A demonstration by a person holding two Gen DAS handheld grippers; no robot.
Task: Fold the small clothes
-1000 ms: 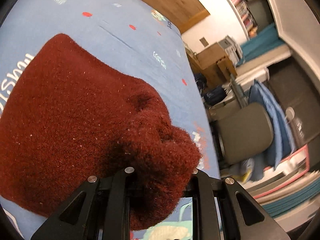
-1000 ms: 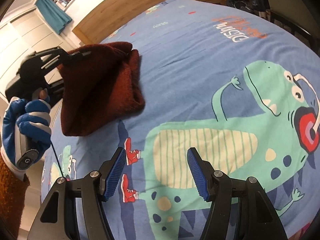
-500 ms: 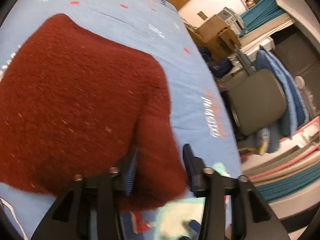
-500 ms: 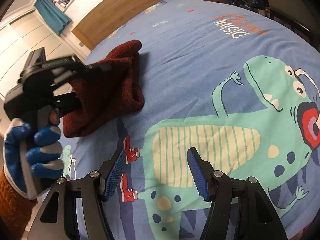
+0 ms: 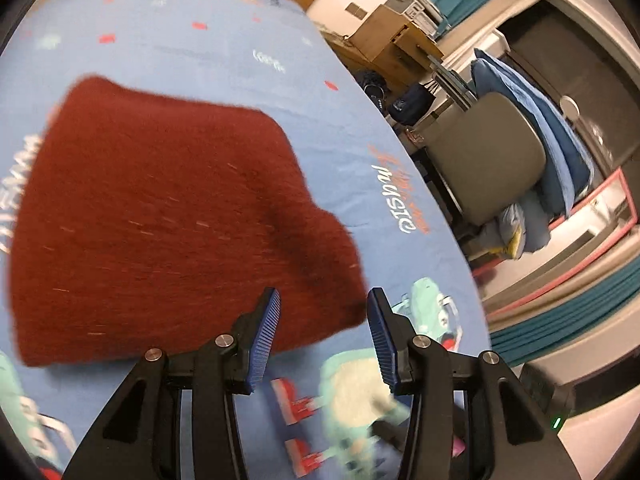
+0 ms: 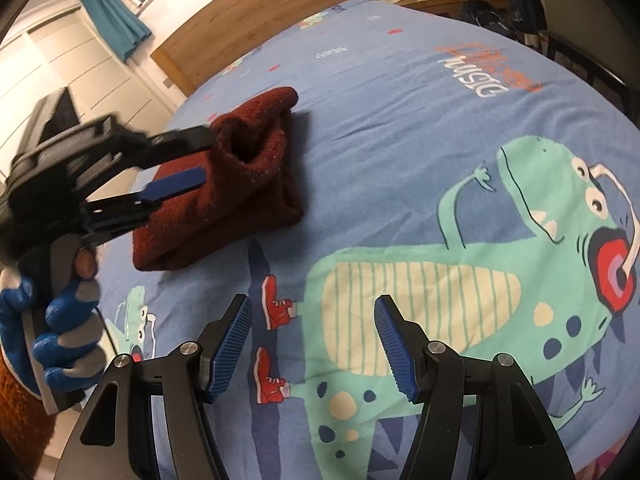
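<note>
A dark red fuzzy garment point(image 5: 160, 208) lies folded in a thick bundle point(image 6: 248, 184) on the blue dinosaur-print bedsheet point(image 6: 400, 120). My left gripper point(image 5: 324, 294) stands open just in front of the bundle's near corner, its blue pads clear of the cloth. From the right wrist view, the left gripper point(image 6: 206, 156) hovers at the bundle's left edge, held by a hand in a blue and grey glove point(image 6: 64, 320). My right gripper point(image 6: 313, 302) is open over the printed dinosaur's red shoes, nothing between its fingers, a short way in front of the garment.
The bed's right edge runs close to a grey chair point(image 5: 488, 160) draped with blue cloth. Cardboard boxes point(image 5: 384, 36) stand beyond it. A wooden headboard point(image 6: 260, 12) closes the far end of the bed.
The left gripper opened, let go of the red garment's corner and drew back a little. The cloth settled onto the bed as a folded bundle. The right gripper stayed put.
</note>
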